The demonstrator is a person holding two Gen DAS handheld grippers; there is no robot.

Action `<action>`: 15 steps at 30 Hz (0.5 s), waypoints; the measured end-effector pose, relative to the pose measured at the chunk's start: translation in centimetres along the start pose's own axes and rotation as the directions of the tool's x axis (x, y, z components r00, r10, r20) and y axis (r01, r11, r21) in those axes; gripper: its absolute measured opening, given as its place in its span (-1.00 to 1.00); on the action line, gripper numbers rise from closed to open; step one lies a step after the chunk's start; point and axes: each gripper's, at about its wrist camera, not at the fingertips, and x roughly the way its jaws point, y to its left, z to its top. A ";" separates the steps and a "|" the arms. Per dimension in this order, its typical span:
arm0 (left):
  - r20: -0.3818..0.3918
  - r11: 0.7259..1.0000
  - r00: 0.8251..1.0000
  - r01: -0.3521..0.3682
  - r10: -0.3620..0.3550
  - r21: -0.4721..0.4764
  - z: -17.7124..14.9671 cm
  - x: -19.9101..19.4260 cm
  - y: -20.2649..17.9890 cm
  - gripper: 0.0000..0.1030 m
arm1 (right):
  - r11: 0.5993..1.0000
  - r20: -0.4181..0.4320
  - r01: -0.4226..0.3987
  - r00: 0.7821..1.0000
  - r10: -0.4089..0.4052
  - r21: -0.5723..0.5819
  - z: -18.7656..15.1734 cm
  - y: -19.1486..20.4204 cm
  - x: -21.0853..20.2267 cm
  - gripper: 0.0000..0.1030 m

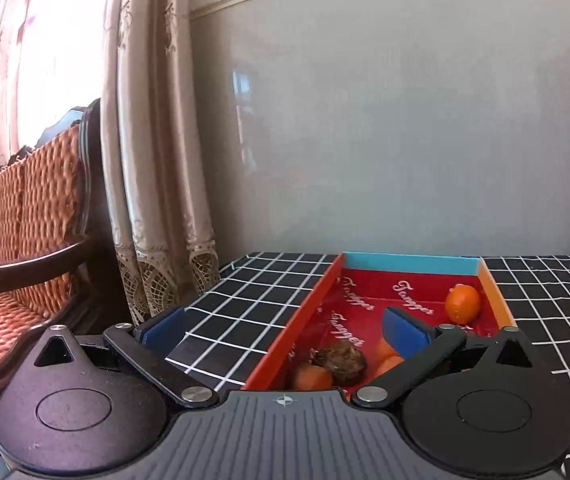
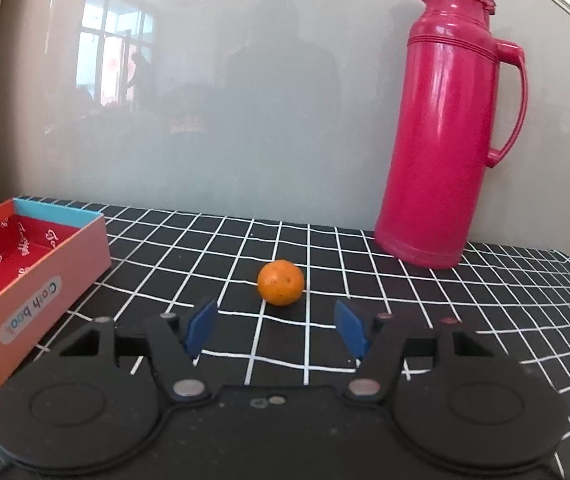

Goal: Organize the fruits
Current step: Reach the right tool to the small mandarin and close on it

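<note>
the right claw [image 2: 276,326] is hanging wide open and empty just short of a small orange [image 2: 280,282] sitting alone on the checked counter [image 2: 425,320], beside the box [image 2: 45,276]. the fruit looks light, round, smooth and likely to roll, so pinching it across its widest middle seems safest. the left claw [image 1: 285,330] is gaping empty over the box, where other fruits are lying.

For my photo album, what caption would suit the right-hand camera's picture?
Open right gripper lined up behind a loose orange on the checked tablecloth, pink thermos behind.
</note>
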 end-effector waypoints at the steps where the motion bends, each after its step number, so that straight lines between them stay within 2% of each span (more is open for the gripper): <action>1: -0.003 1.000 1.000 -0.003 0.003 0.000 0.0 0.1 0.1 1.00 | 1.000 -0.001 -0.004 1.000 0.004 0.002 0.1 0.0 0.3 0.23; 10: -0.012 1.000 1.000 -0.026 0.026 0.003 -0.3 0.8 1.1 1.00 | 1.000 0.000 0.007 1.000 -0.007 0.019 1.2 0.0 3.3 0.21; 15: -0.010 0.997 0.997 -0.077 0.077 -0.010 -0.6 1.5 1.7 1.00 | 0.999 -0.018 0.019 1.000 -0.019 0.028 1.2 -0.3 4.9 0.20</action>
